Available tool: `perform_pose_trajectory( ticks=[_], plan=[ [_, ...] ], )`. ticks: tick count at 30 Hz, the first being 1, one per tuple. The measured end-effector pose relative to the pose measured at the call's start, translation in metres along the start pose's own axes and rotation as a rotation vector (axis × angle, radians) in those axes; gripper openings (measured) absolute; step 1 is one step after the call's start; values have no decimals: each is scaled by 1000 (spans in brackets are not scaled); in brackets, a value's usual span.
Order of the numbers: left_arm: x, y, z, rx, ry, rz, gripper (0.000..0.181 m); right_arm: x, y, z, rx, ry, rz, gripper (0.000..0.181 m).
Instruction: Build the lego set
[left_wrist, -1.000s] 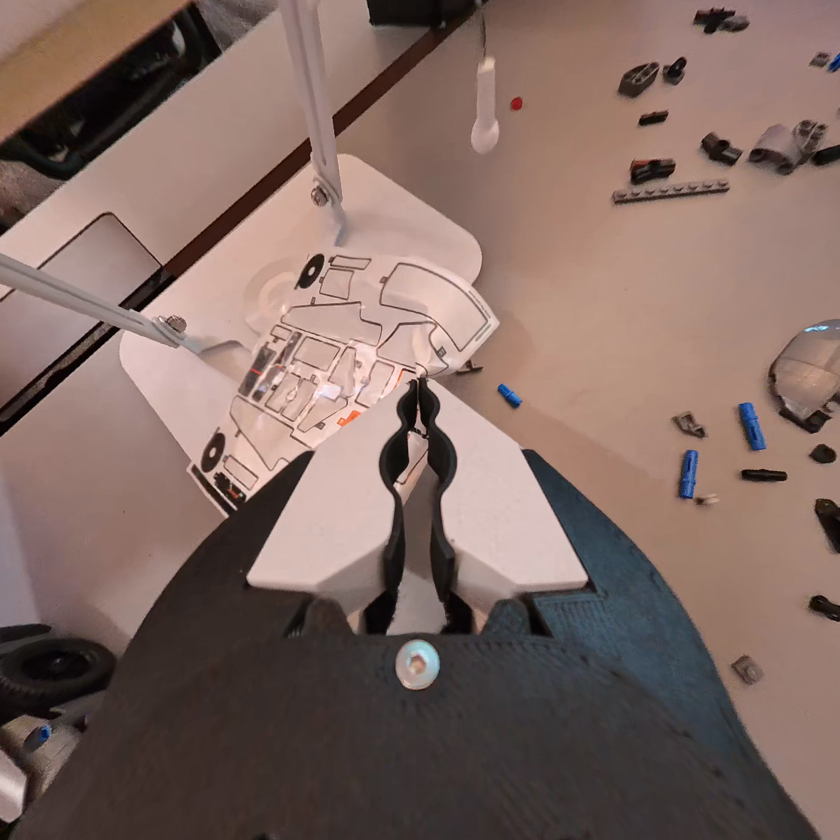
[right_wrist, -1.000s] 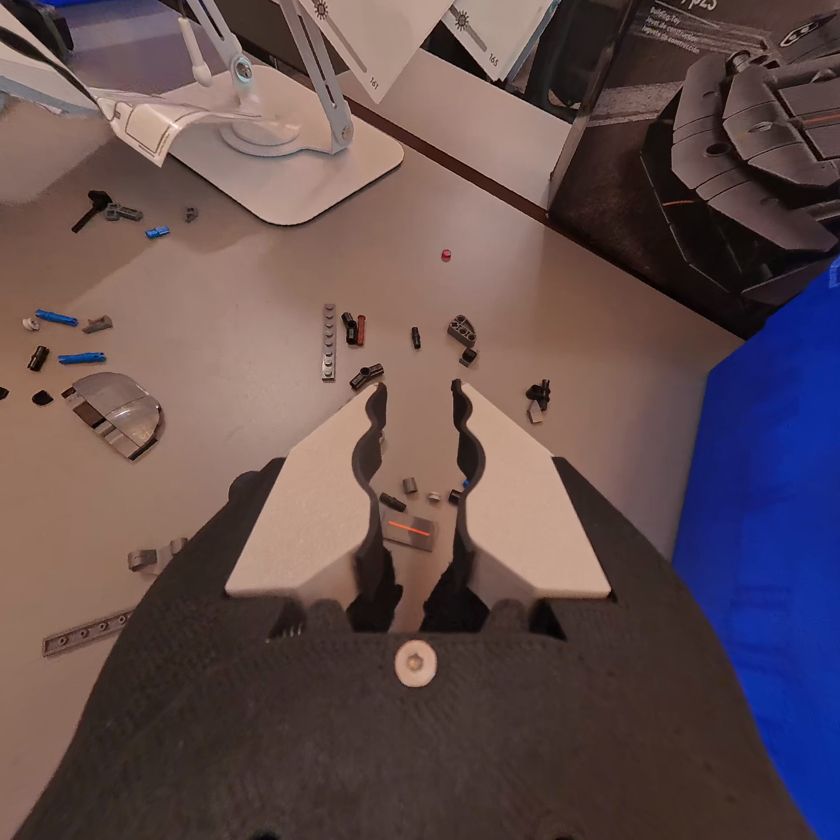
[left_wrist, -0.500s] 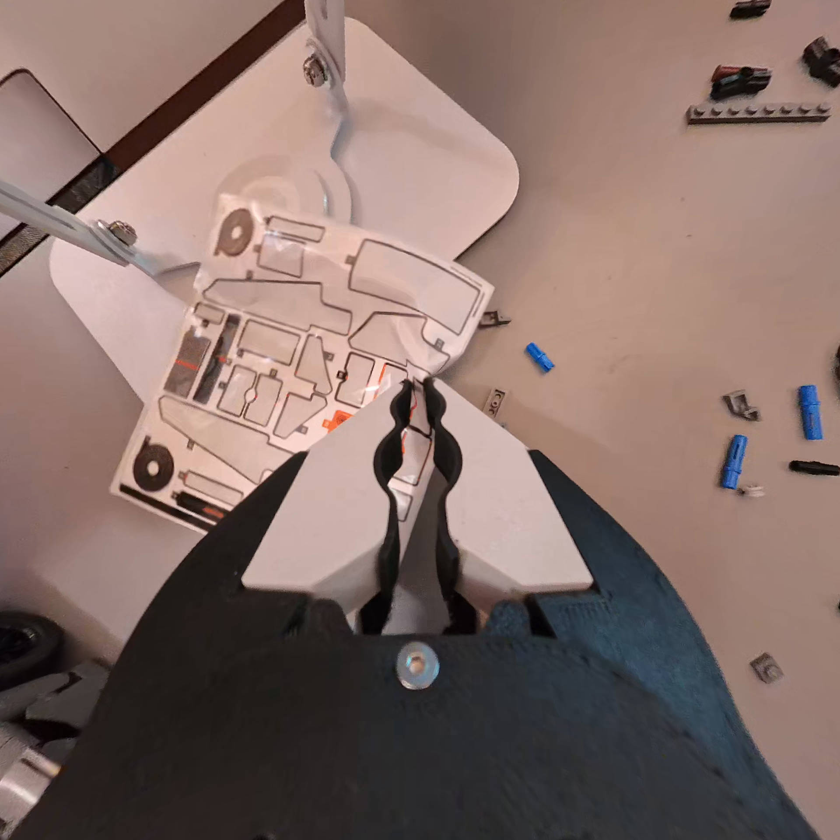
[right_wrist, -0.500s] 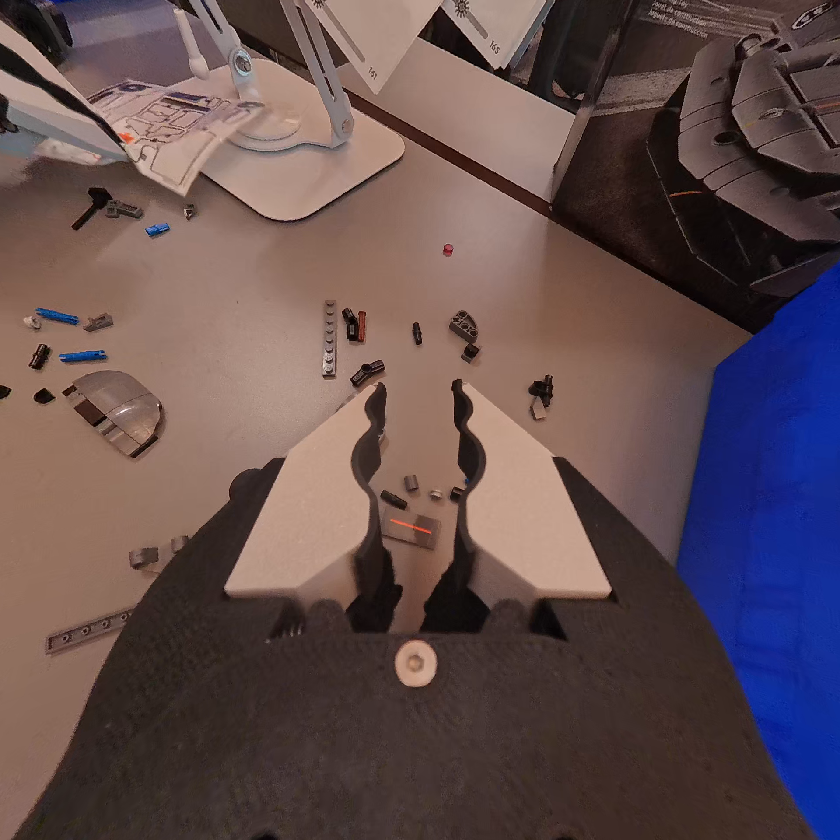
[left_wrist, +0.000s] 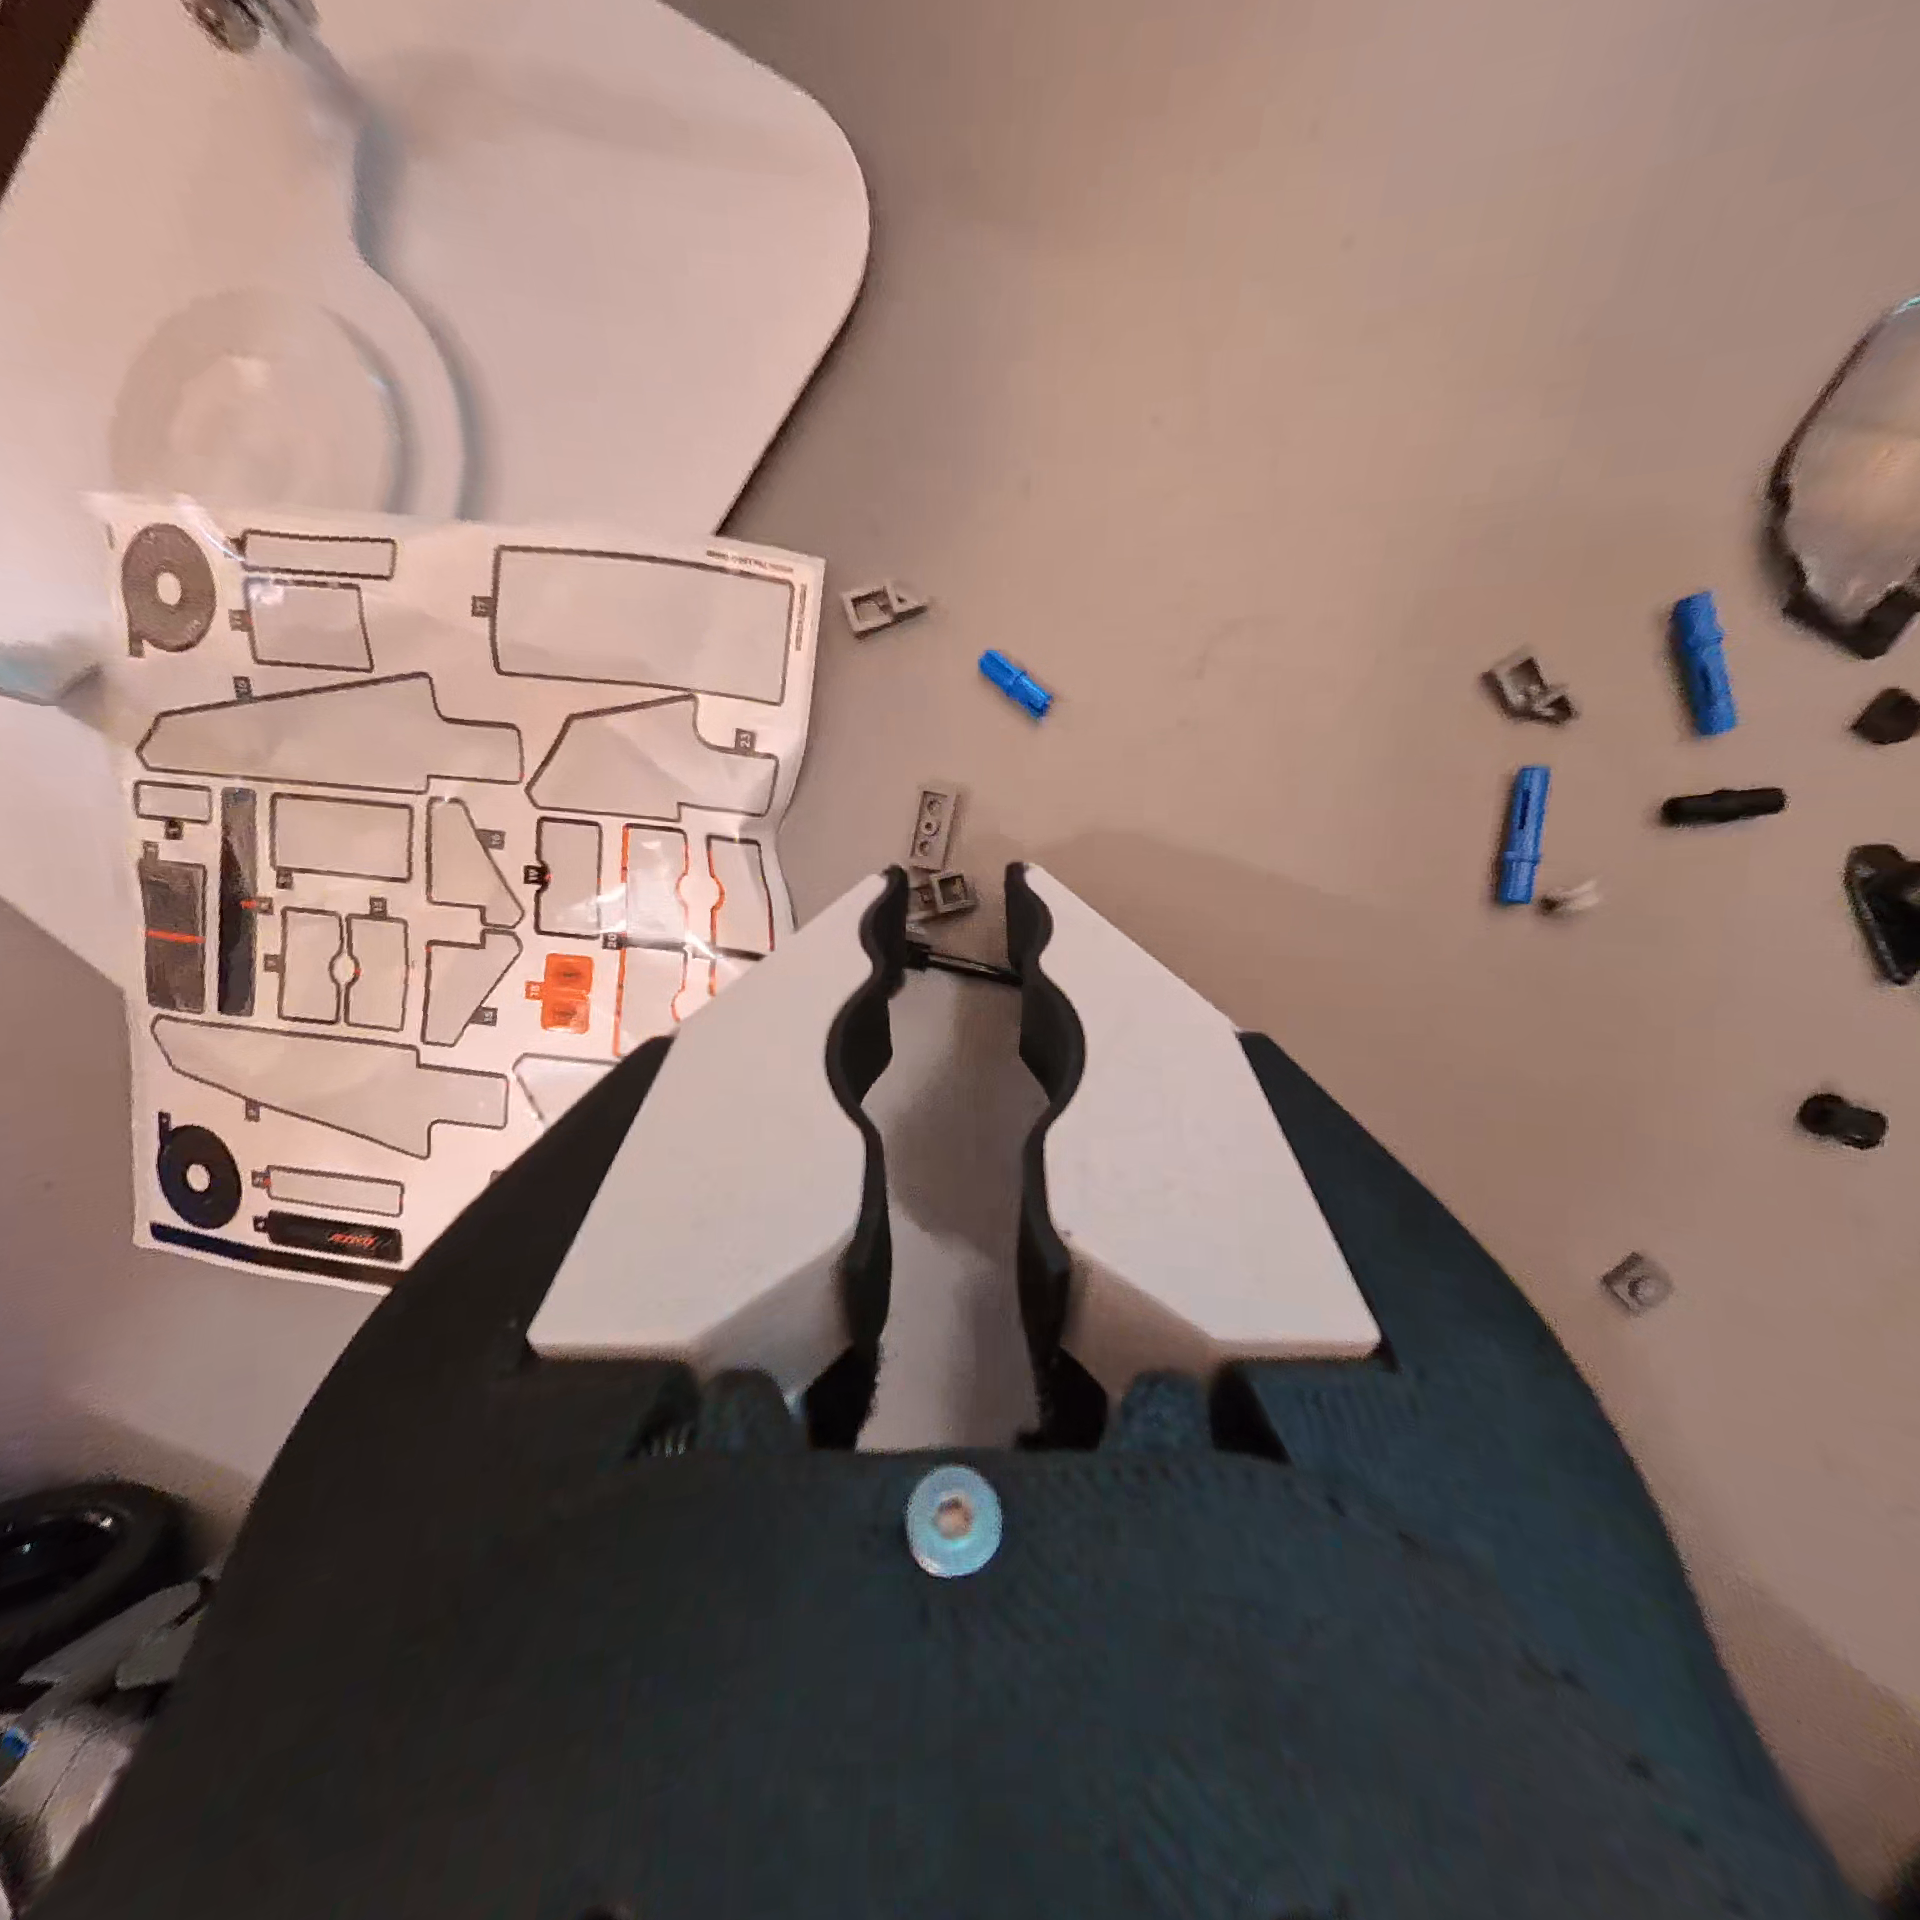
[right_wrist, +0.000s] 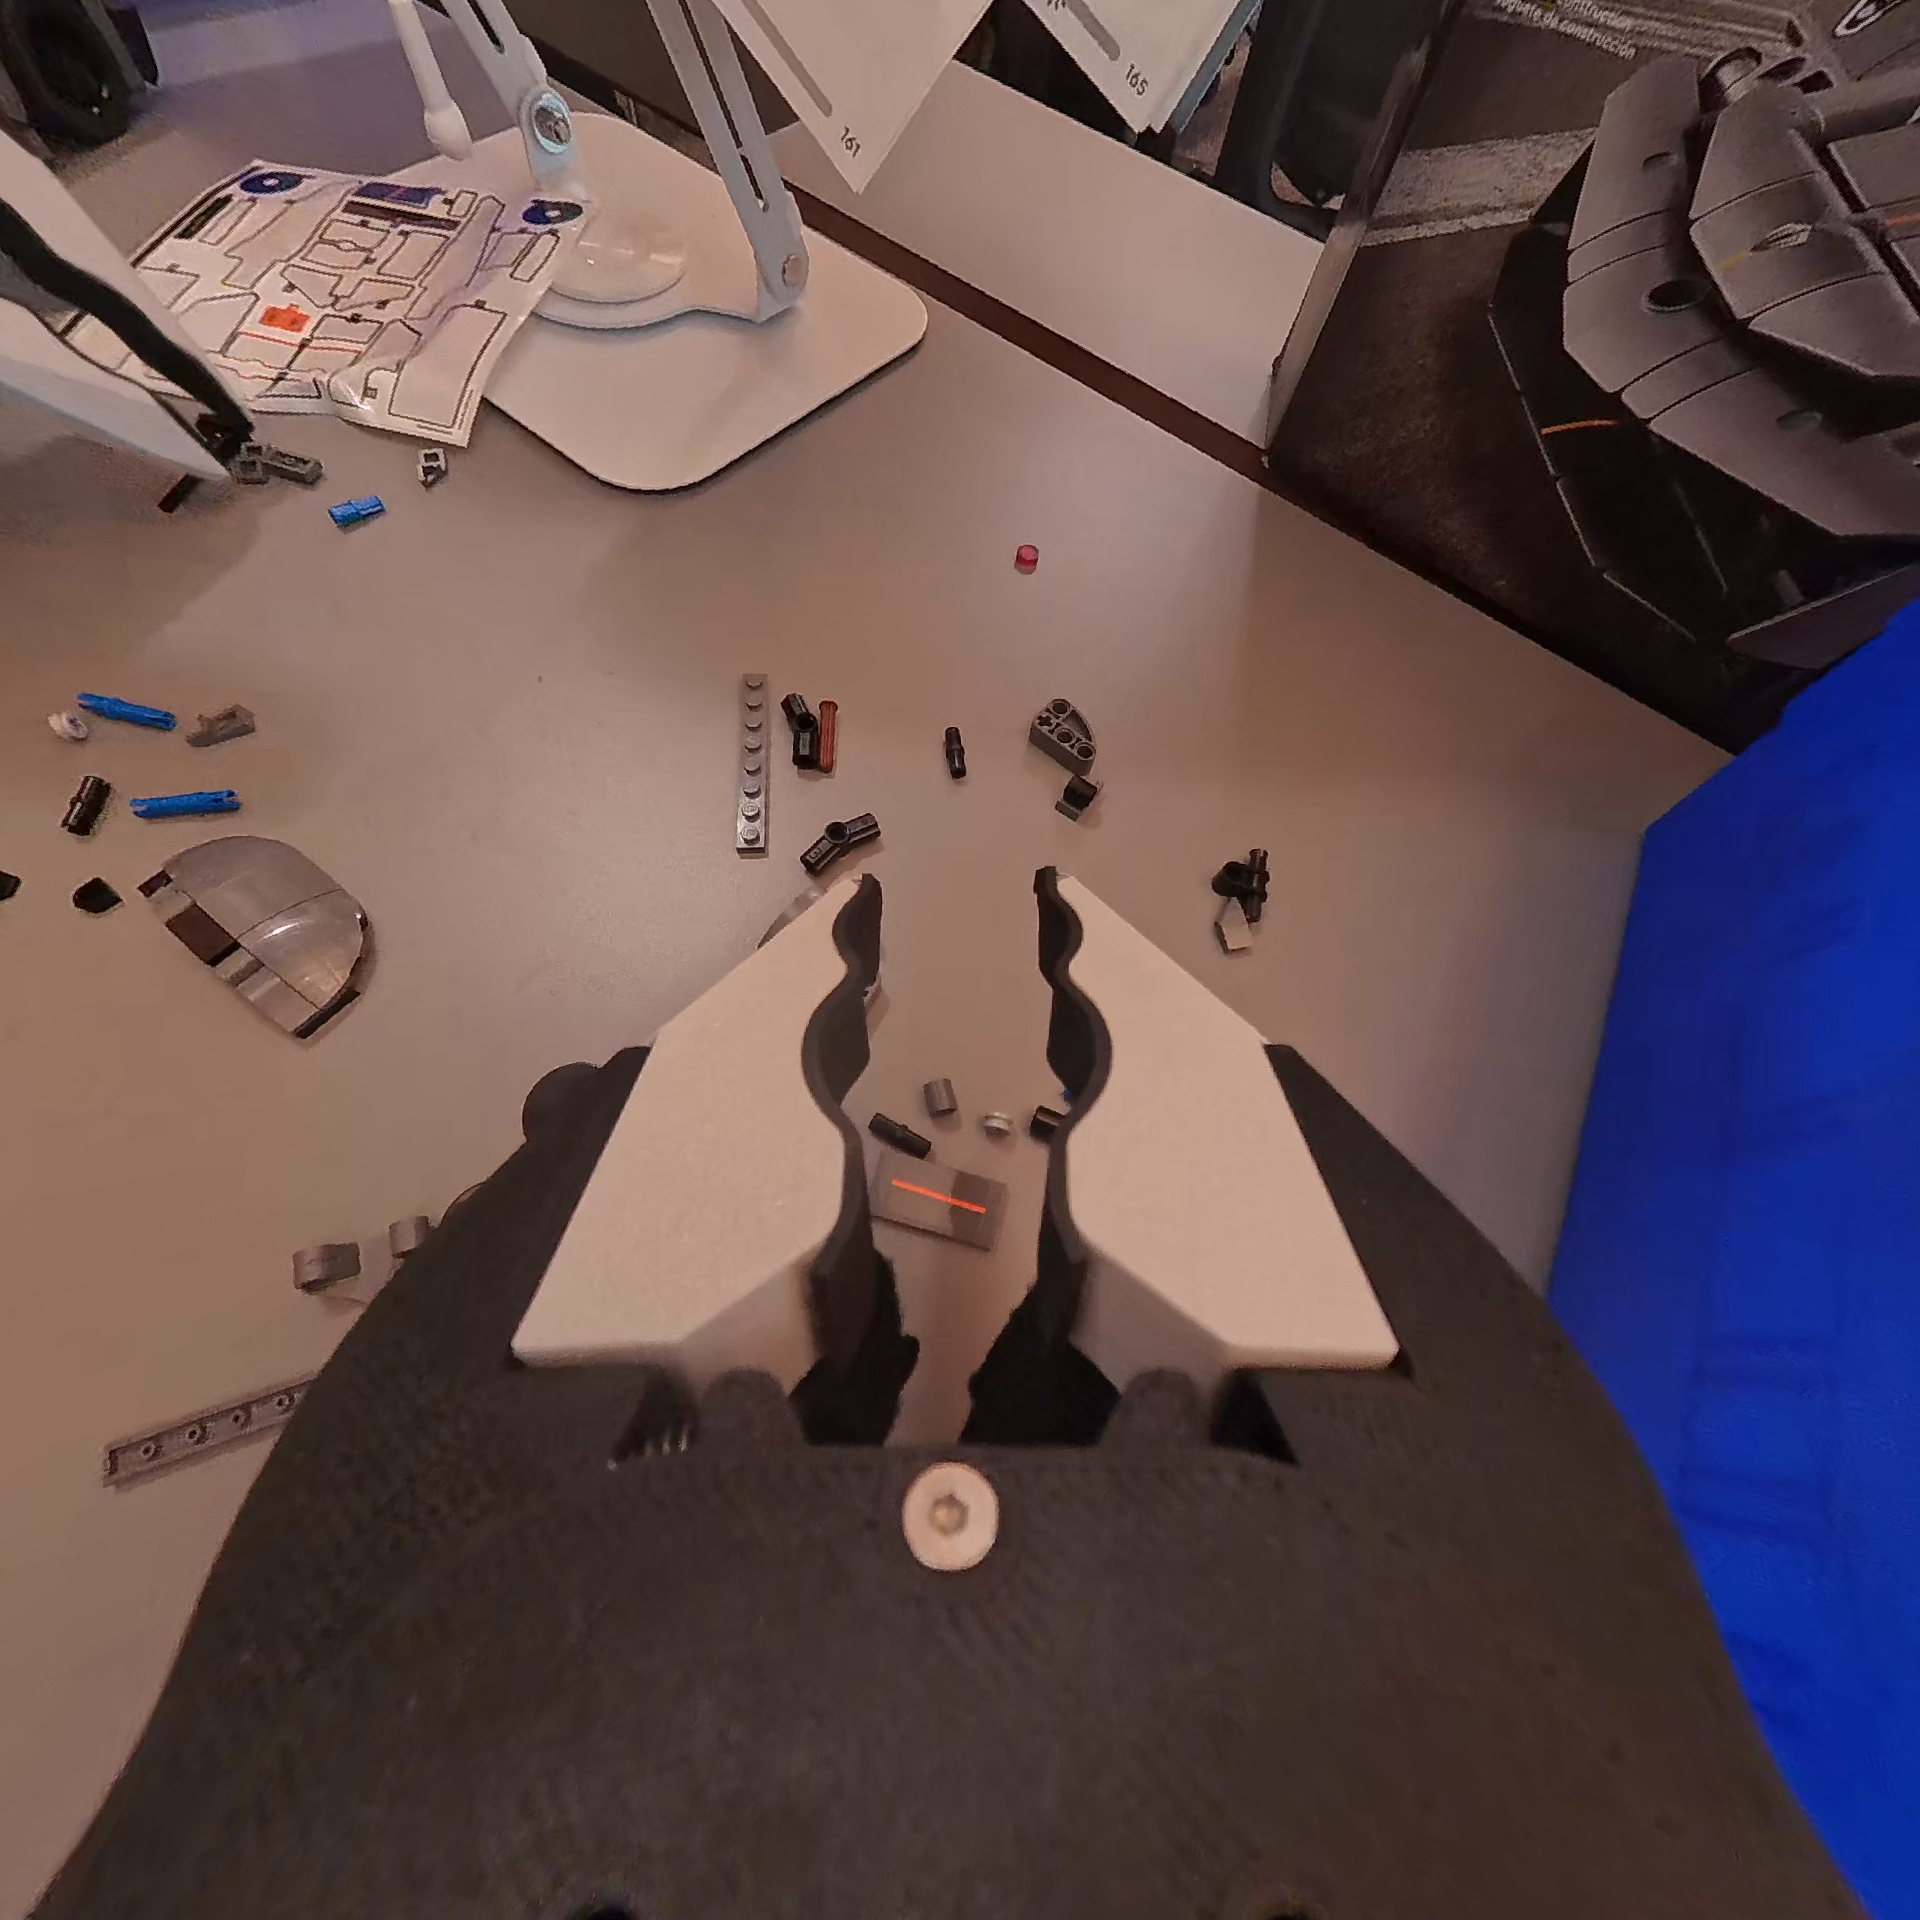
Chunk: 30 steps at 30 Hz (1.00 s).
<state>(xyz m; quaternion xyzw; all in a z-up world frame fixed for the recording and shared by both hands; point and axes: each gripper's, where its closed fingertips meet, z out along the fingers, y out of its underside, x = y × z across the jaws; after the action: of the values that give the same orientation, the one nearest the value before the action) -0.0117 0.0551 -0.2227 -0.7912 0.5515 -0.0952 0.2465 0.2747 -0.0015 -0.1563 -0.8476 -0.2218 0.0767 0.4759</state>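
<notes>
Most of the set is unbuilt, going by the loose parts scattered over the table (right_wrist: 623, 623). The sticker sheet (left_wrist: 457, 862) lies flat, half on the white stand base (left_wrist: 582, 270) and half on the table, with a few stickers, the orange ones among them, still unpeeled and many outlines looking empty. The left gripper (left_wrist: 954, 878) hangs just beside the sheet's edge with its jaws parted and nothing between them; small grey plates (left_wrist: 935, 831) and a thin black pin sit right under its tips. The right gripper (right_wrist: 956, 883) is also spread wide and empty, low over a dark tile with an orange stripe (right_wrist: 940, 1200) and some tiny studs. A long grey plate (right_wrist: 753, 764), blue pins (right_wrist: 185, 803) and a clear curved canopy piece (right_wrist: 265, 935) lie well apart from each other. At the left gripper's lower left corner I can make out a tyre (left_wrist: 62, 1548) and some assembled grey work, too blurred to judge. My guess: a part of the model exists, while stickering and much joining remain.
</notes>
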Motion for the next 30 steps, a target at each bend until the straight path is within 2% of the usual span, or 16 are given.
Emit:
perform_pose_trajectory(
  ticks=[6, 12, 16, 19, 23, 27, 30],
  plan=[
    [-2, 0, 4, -1, 2, -10, 7, 1, 0, -1, 5, 2, 4, 29],
    [-1, -1, 4, -3, -10, 8, 6, 0, 0, -1, 2, -1, 0, 29],
    [11, -9, -1, 41, 55, -4, 5, -4, -2, 0, 10, -11, -5, 29],
    [43, -47, -20, 257, 259, -60, 6, -21, -10, 3, 40, -65, -39, 29],
    [89, -99, -57, 552, 597, -137, 6, -74, -36, 7, 117, -195, -176, 29],
    [113, -124, -81, 697, 855, -221, 5, -134, -56, 13, 171, -234, -420, 25],
    [119, -130, -85, 729, 948, -267, 5, -165, -71, 14, 227, -235, -511, 22]
  ],
)
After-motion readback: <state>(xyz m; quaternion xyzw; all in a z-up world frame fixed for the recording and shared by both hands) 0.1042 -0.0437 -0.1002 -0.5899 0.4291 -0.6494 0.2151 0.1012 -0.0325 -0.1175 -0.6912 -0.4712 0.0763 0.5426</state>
